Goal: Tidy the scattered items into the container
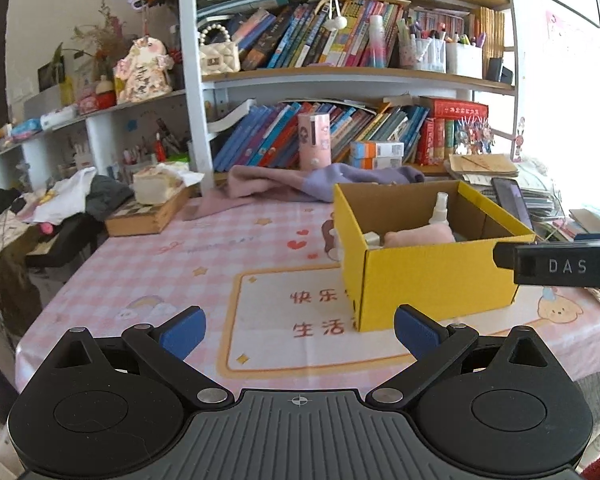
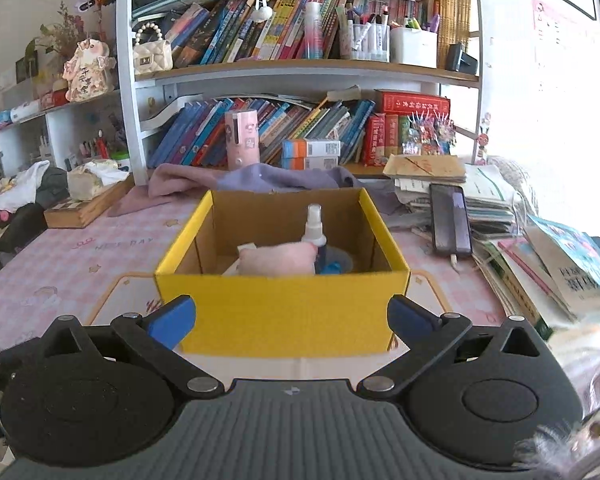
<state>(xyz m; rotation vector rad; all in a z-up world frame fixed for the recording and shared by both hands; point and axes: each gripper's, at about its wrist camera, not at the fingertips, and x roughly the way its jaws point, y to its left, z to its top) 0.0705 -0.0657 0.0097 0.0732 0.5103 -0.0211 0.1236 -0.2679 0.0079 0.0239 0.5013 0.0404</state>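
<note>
Two grippers hang over a table with a pink checked cloth [image 2: 60,256]. Everything here is placed from the yellow box [image 2: 284,312].

Far left of the box sits a flat wooden case [image 1: 148,216] with a crumpled pale bundle on top. Behind the box lies a soft pink and purple cloth [image 2: 260,178], all floppy folds. A tall white bookshelf [image 2: 126,80] full of leaning books stands behind that.

The left gripper [image 1: 300,332] is left of the box and nearer the camera. Its blue pads are spread wide apart, and nothing is between them.

The box is made of stiff cardboard, yellow outside and brown inside, with square corners and an open top. Inside it, a little white spray bottle [image 2: 314,226] stands up straight, with its nozzle pointing at the ceiling. A puffy pink bundle [image 2: 278,260] lies in front of the bottle, its long side running left to right. Something blue [image 2: 332,268] peeks out beside it.

The right gripper [image 2: 292,320] faces the front wall of the box. Its blue pads are wide open too and hold nothing.

Right of the box, a dark flat phone [image 2: 450,220] rests on a messy stack of books and papers [image 2: 540,276].
</note>
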